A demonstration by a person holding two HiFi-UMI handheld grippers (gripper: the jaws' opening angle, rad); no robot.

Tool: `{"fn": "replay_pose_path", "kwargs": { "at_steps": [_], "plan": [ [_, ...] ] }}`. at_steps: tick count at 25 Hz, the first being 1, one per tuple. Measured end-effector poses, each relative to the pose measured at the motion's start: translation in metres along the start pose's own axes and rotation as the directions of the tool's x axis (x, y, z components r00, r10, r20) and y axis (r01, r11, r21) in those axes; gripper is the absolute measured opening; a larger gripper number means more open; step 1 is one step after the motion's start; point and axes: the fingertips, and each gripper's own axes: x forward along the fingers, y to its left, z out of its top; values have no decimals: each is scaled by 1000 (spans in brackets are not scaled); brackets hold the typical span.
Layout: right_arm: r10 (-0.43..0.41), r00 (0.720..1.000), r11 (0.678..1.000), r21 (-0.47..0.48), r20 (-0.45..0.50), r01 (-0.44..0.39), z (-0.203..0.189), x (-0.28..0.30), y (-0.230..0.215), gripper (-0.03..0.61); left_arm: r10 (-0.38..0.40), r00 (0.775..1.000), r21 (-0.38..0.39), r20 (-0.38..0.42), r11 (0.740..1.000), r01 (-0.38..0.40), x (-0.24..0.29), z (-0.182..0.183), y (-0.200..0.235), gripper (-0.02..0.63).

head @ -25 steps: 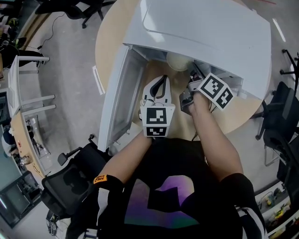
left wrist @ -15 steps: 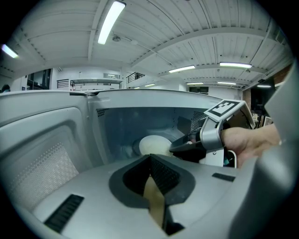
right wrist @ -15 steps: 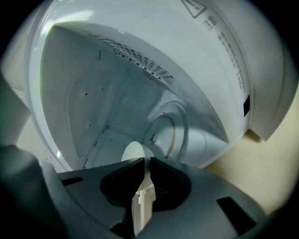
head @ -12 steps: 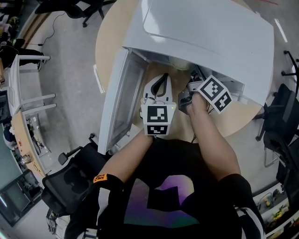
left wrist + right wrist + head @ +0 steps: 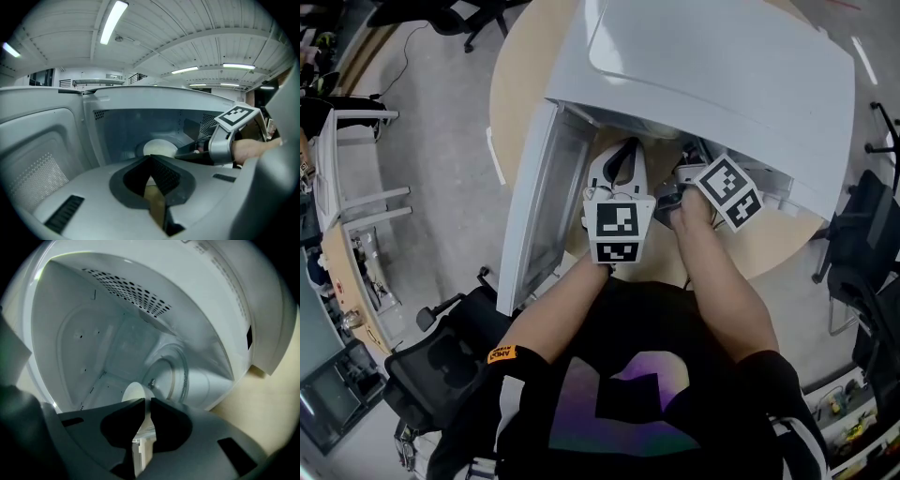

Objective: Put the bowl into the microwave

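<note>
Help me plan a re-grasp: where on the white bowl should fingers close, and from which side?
Pinch the thin rim of the bowl nearest the opening, coming through the open front of the microwave, as the right gripper does; cavity walls block every other side.

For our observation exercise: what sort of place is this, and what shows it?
Probably an office or lab, not a home kitchen: the microwave sits on a round table, wheeled office chairs stand nearby, and strip lights line the ceiling.

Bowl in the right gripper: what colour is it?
The bowl is plain white, clearest in the right gripper view.
</note>
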Motion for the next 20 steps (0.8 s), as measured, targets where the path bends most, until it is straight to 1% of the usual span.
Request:
{"fn": "replay_pose_path", "kwargs": {
  "at_steps": [8,16,20],
  "plan": [
    [-17,999,1000,1,33,17,4,3,-2,47,11,1000,0,6,1000,-11,20,7,9,46],
    [-14,996,999,36,92,11,14,6,-5,48,5,1000,9,15,1000,-5,32,16,8,46],
    [-14,994,1000,23,109,12,17,7,-5,47,1,1000,16,5,1000,-1,35,14,8,46]
  ]
}}
